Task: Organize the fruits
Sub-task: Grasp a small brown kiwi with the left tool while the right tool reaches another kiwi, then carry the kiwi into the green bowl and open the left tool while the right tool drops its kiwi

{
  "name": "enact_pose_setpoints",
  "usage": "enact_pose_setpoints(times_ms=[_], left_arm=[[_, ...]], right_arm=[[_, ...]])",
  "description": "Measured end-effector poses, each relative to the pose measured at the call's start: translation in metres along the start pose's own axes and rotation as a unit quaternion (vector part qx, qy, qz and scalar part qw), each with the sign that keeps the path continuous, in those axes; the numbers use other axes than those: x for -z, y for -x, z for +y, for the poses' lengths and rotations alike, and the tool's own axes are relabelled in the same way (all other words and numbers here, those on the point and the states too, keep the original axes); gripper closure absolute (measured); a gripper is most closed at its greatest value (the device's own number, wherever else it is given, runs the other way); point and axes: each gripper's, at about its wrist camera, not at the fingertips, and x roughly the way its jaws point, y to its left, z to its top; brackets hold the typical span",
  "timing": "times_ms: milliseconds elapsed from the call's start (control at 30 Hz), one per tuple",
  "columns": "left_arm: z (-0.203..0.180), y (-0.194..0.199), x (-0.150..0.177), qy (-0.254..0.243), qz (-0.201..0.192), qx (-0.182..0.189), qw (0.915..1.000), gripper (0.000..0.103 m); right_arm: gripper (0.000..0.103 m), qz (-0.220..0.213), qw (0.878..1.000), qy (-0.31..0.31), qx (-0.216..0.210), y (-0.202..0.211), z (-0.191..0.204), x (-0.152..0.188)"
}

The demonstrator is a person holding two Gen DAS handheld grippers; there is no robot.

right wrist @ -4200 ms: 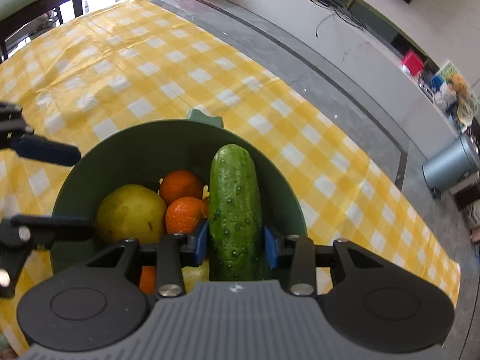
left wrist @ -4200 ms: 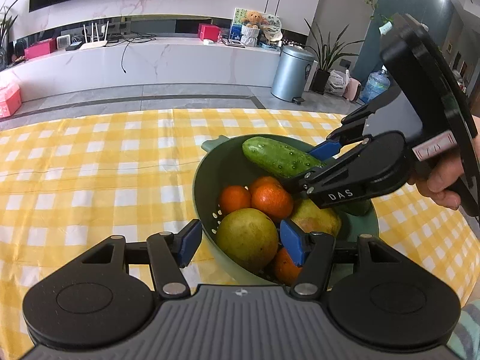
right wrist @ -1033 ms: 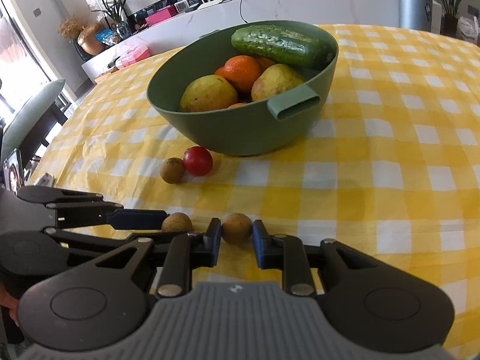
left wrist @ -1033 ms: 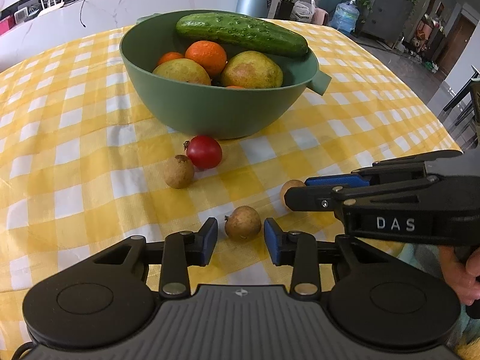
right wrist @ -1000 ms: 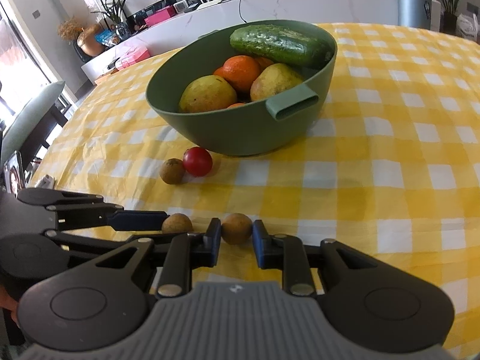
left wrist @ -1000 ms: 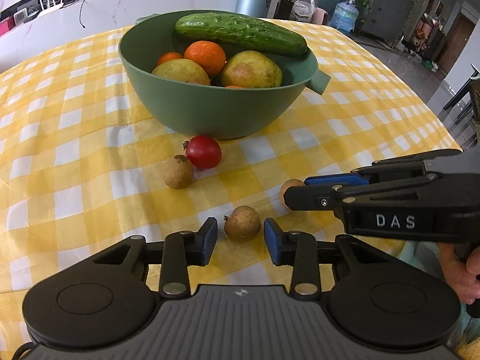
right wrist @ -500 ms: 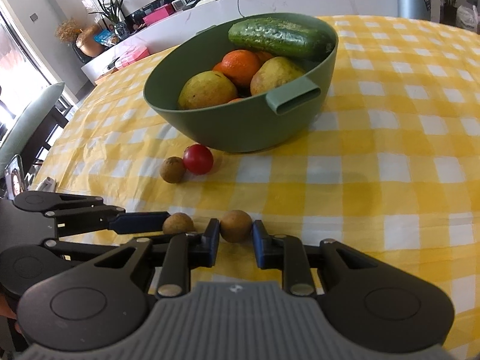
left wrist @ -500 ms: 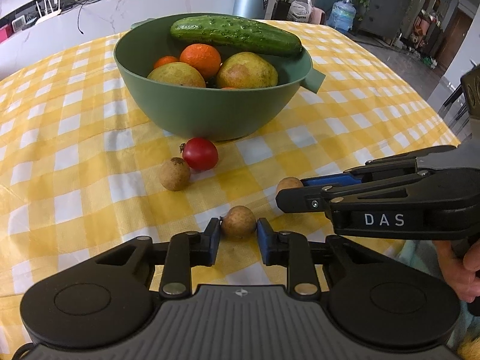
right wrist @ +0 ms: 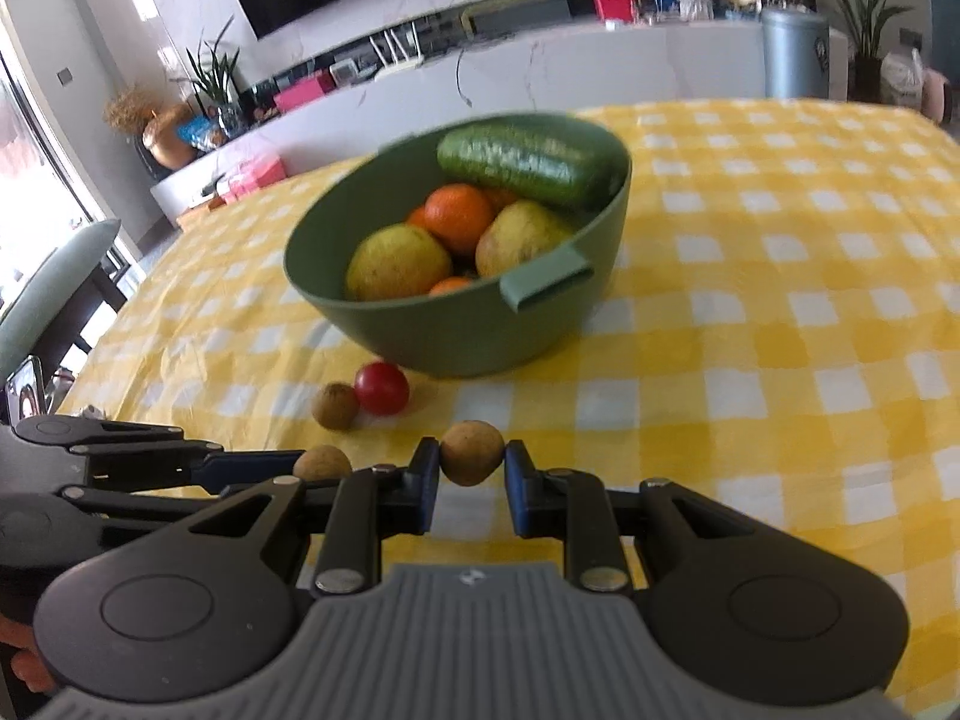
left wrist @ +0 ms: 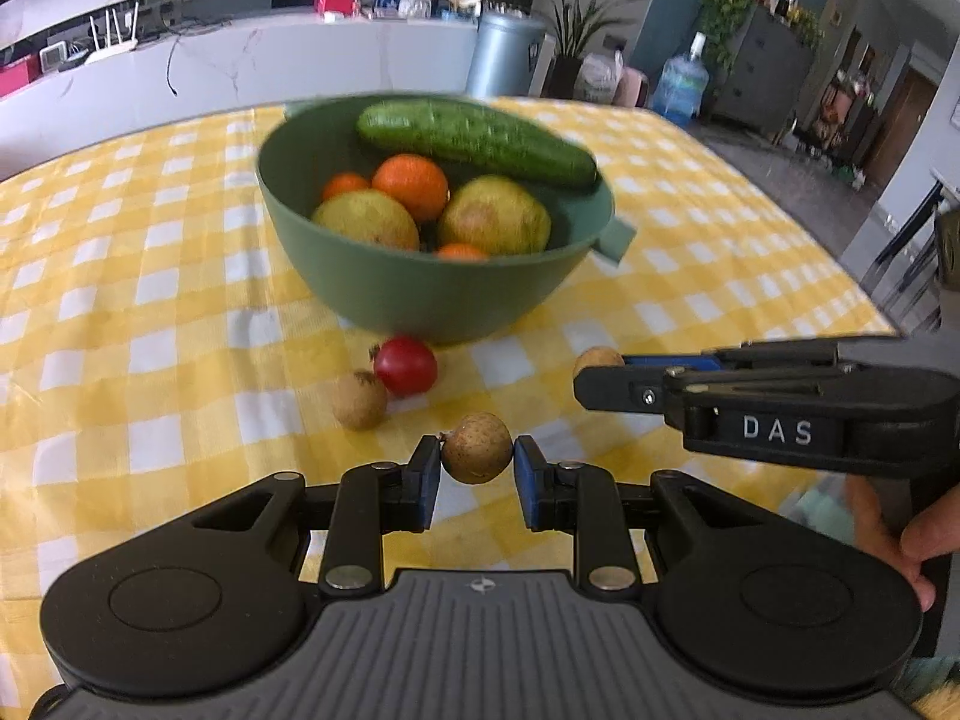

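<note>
Now each gripper pinches a small brown fruit between its blue pads, left gripper [left wrist: 477, 468] on its fruit [left wrist: 477, 447], right gripper [right wrist: 471, 480] on another [right wrist: 471, 461], and either round fruit could squirt out before reaching the green bowl [left wrist: 420, 294] beyond the fingertips.

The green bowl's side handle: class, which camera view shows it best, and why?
The right wrist view: the handle faces that camera, showing its whole front and open slot. In the left wrist view the handle juts from the green bowl at the far right, seen edge-on.

Small brown fruit [left wrist: 477, 447] between left gripper [left wrist: 477, 474] jaws
</note>
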Motion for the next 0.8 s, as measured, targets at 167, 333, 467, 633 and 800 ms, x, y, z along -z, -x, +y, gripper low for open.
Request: enact_pose_setpoints(times_ms=[167,333,467,633,800], left_arm=[[0.006,0.015,-0.006,0.025,-0.042,0.032,0.9983,0.074],[0.011,0.029,-0.016,0.041,-0.091,0.037,0.9943,0.074],[0.018,0.030,-0.023,0.059,-0.114,0.036,0.9911,0.074],[0.021,0.026,-0.039,0.058,-0.134,0.036,0.9886,0.074],[0.022,0.017,-0.050,0.049,-0.140,0.028,0.9885,0.074]], right_arm=[[0.084,-0.042,0.999,0.002,-0.008,0.015,0.000,-0.002],[0.084,-0.096,0.995,0.020,-0.012,0.032,0.004,-0.006],[0.084,-0.125,0.992,0.030,-0.005,0.037,0.007,-0.015],[0.084,-0.141,0.990,0.030,-0.001,0.029,0.008,-0.028],[0.084,-0.152,0.988,0.040,0.013,0.021,0.011,-0.036]])
